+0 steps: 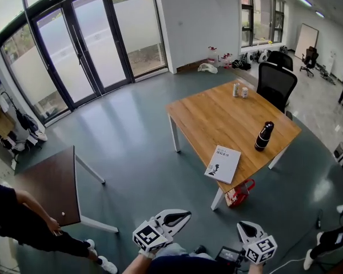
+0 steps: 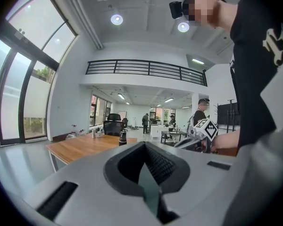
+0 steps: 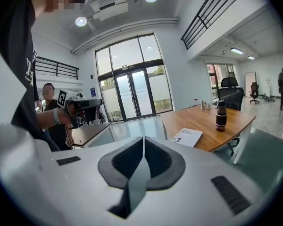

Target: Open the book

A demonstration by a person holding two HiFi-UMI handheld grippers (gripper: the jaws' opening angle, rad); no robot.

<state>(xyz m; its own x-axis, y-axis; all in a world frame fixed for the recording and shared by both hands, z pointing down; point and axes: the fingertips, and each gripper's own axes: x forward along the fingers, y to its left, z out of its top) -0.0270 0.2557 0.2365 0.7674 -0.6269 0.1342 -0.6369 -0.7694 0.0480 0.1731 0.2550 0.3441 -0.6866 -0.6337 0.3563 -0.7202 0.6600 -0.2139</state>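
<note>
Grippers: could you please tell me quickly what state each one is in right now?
White left gripper: closed, jaws together, holding nothing.
White right gripper: closed, jaws together, holding nothing.

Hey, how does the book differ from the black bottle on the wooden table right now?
The book lies flat and closed; the bottle stands upright. The book is white and thin; the bottle is dark and tall. The book sits at the table's near edge, the bottle further in. Both rest on the wooden table, apart from each other.

Print on book (image 1: pixel 223 164) cover, too small to read
</note>
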